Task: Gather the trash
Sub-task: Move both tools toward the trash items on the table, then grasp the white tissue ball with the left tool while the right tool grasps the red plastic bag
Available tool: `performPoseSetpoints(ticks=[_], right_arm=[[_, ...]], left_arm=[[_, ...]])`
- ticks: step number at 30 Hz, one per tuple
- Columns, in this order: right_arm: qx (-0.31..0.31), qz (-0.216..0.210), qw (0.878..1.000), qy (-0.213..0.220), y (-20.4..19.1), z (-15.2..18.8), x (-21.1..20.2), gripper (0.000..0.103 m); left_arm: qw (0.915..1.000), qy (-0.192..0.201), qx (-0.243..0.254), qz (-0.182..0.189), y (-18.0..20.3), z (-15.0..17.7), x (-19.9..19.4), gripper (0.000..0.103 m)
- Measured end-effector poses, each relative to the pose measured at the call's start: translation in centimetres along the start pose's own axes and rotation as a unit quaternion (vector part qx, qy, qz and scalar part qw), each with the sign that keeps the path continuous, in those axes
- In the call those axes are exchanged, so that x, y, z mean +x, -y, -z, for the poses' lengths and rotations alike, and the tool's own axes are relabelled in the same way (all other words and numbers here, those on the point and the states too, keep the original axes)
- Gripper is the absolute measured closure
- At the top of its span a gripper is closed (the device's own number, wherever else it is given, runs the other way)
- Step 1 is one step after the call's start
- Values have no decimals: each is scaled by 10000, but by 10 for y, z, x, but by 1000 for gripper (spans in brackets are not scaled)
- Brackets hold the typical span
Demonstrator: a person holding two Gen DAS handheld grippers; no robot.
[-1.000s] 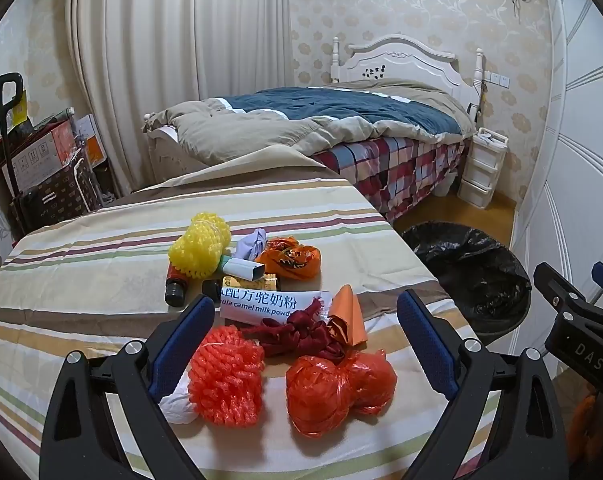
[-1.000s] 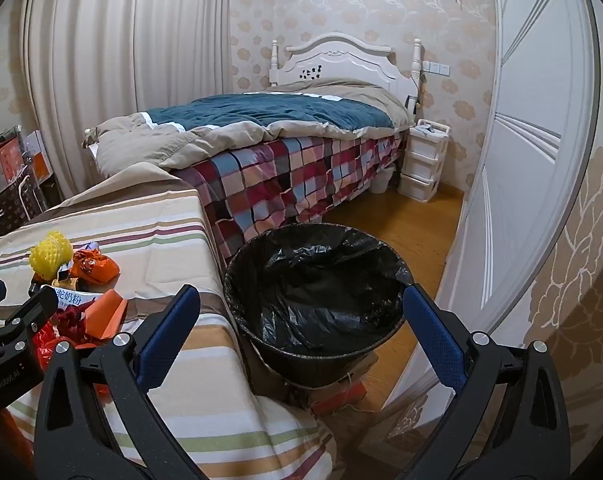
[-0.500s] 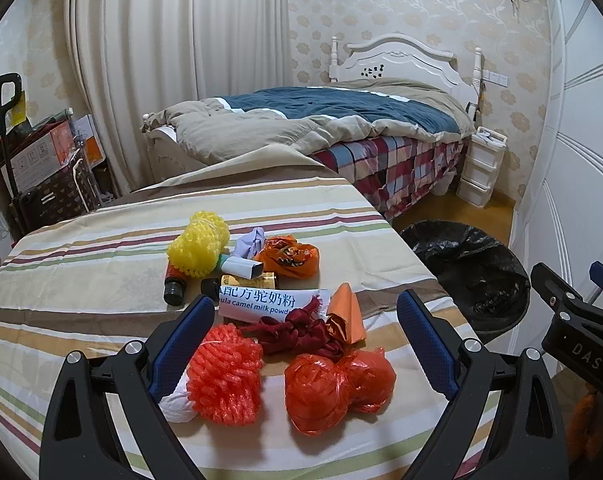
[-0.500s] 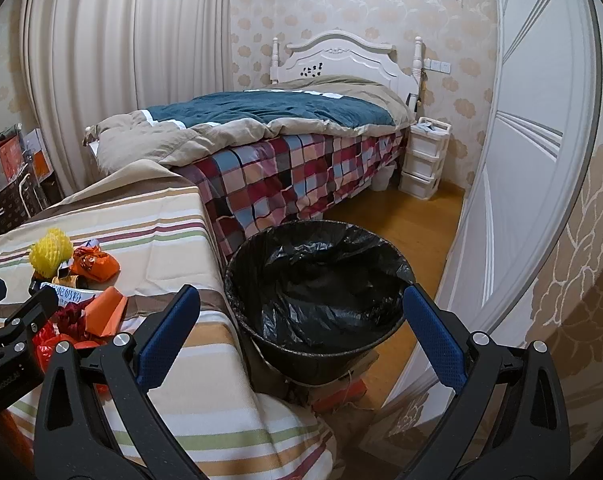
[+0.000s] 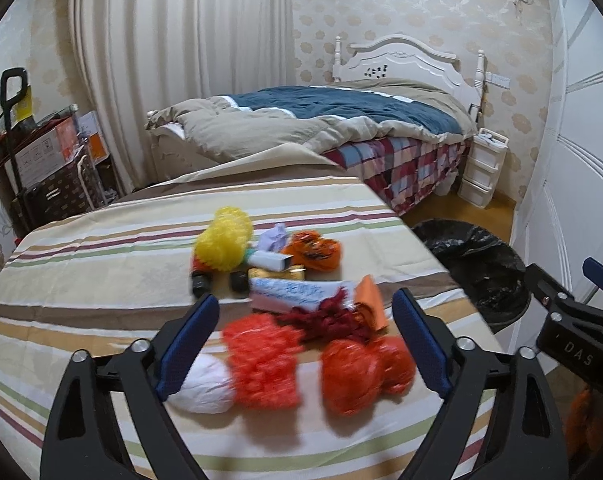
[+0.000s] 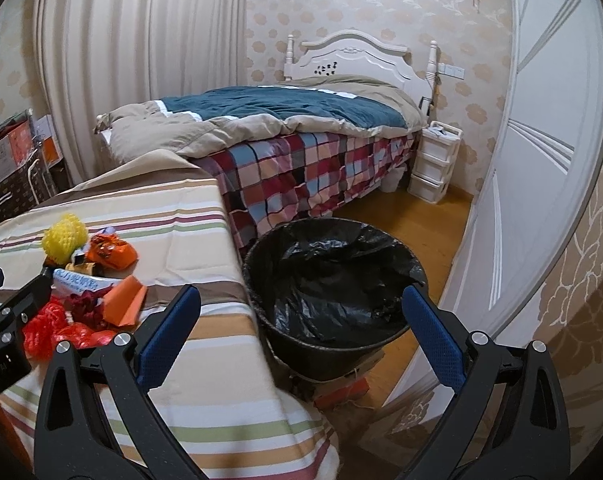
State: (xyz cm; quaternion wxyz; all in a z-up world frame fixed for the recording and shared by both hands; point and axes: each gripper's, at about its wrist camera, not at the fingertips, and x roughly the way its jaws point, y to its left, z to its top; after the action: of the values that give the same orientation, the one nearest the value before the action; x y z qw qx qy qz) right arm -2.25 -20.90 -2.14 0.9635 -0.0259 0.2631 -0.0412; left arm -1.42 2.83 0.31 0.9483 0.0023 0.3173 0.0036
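Note:
A pile of trash lies on the striped table (image 5: pixel 81 264): a red foam net (image 5: pixel 263 360), a crumpled red plastic bag (image 5: pixel 361 368), white paper (image 5: pixel 203 384), dark red scraps (image 5: pixel 329 320), an orange paper piece (image 5: pixel 371 304), a milk powder packet (image 5: pixel 293 294), a yellow foam net (image 5: pixel 223 244) and an orange wrapper (image 5: pixel 313 250). My left gripper (image 5: pixel 305 344) is open, just above the red net and bag. My right gripper (image 6: pixel 299 330) is open and empty, over the table's right edge facing the black-lined trash bin (image 6: pixel 333 276). The pile also shows in the right wrist view (image 6: pixel 85 280).
A bed (image 5: pixel 321 128) with a checked sheet stands behind the table. A white drawer unit (image 6: pixel 433 164) is beside it. A white door (image 6: pixel 541 160) is to the right of the bin. A trolley with boxes (image 5: pixel 41 160) stands at far left.
My left gripper has moved forward and slightly down toward the red net and bag; the view is blurred by motion. My right gripper has shifted a little.

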Motion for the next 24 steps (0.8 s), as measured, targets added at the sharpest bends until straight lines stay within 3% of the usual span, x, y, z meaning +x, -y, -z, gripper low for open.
performPoseSetpoints(ticks=[4, 11, 24], right_arm=[[-25, -154, 9999, -56, -12, 1, -5, 19], [-380, -659, 9969, -210, -53, 16, -18, 25], [-917, -1310, 9856, -551, -116, 32, -25, 26]], left_arm=[[9998, -68, -129, -160, -25, 6, -3, 24], [9981, -107, -369, -476, -70, 20, -14, 26], [9942, -306, -656, -796, -120, 49, -22, 26]])
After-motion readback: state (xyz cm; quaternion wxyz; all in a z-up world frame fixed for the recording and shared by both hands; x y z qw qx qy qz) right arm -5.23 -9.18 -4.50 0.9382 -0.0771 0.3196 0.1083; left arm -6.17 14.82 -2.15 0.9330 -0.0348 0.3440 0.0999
